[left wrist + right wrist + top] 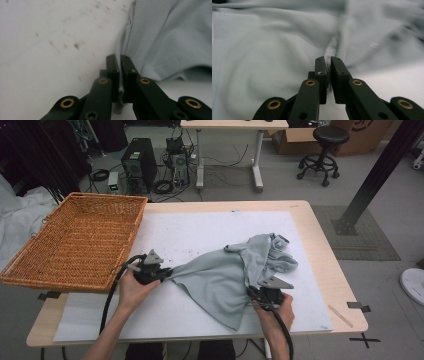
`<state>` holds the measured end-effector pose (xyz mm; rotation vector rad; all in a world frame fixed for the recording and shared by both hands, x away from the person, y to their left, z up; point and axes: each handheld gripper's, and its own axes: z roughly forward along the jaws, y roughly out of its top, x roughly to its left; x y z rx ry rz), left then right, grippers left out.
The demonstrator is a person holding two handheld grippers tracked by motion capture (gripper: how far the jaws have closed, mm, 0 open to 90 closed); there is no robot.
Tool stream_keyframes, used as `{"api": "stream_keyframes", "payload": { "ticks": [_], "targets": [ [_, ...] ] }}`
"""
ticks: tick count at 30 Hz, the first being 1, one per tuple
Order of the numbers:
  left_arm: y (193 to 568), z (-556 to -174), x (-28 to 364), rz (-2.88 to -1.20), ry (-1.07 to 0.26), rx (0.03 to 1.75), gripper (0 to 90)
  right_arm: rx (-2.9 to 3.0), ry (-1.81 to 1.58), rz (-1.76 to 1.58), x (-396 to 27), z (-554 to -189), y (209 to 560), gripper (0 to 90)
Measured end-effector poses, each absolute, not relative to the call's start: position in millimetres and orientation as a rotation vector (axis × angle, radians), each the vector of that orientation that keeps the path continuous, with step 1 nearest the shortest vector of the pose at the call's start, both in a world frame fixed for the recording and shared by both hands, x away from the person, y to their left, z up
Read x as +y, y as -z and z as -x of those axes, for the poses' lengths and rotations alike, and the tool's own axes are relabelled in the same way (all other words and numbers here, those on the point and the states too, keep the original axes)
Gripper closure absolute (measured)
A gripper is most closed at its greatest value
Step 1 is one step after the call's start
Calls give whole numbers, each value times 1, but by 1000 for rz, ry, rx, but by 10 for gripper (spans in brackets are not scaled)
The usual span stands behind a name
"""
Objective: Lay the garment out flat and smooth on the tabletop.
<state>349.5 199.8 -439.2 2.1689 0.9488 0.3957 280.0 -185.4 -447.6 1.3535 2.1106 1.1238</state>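
Note:
A light grey garment lies crumpled across the middle and right of the white mat. My left gripper pinches its left edge; in the left gripper view the jaws are shut with a fold of the garment clamped between them. My right gripper holds the cloth near its lower right side. In the right gripper view the jaws are shut on a ridge of the garment, which fills the picture, somewhat blurred.
A large wicker basket sits empty at the table's left, hanging over the edge. The wooden table borders the mat. Behind it on the floor are computer towers, a desk and a stool.

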Motion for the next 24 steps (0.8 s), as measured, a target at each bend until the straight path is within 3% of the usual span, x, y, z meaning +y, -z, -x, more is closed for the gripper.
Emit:
{"api": "stream_keyframes", "payload": {
  "ticks": [4, 5, 6, 7, 9, 10, 11, 12, 16, 22, 23, 24],
  "targets": [
    [441, -328, 211, -2145, -351, 928, 865, 2114, -1119, -1419, -207, -264, 445, 838],
    [441, -327, 211, -2142, -335, 928, 844, 2114, -1145, -1427, -213, -260, 443, 802],
    [440, -327, 212, -2136, -328, 931, 795, 2109, -1159, -1430, -215, -259, 442, 764],
    [434, -330, 213, -2113, -349, 917, 654, 2080, -1164, -1421, -218, -260, 439, 720],
    [429, -332, 213, -2071, -362, 901, 532, 2058, -1174, -1408, -218, -263, 436, 676],
    [421, -334, 212, -1995, -377, 891, 532, 2022, -1196, -1392, -217, -267, 433, 618],
    [418, -335, 211, -1978, -386, 882, 476, 1967, -1231, -1338, -211, -277, 426, 567],
    [412, -337, 209, -1944, -404, 869, 429, 1959, -1237, -1307, -206, -283, 423, 565],
    [400, -350, 191, -1940, -361, 826, 346, 1995, -1226, -1172, -175, -318, 414, 540],
    [401, -356, 175, -2004, -292, 831, 327, 2100, -1104, -1021, -142, -360, 420, 542],
    [401, -356, 175, -2007, -286, 830, 362, 2139, -1080, -1000, -135, -370, 424, 545],
    [403, -357, 175, -2015, -284, 834, 373, 2157, -1038, -951, -124, -378, 427, 593]
  ]
}}
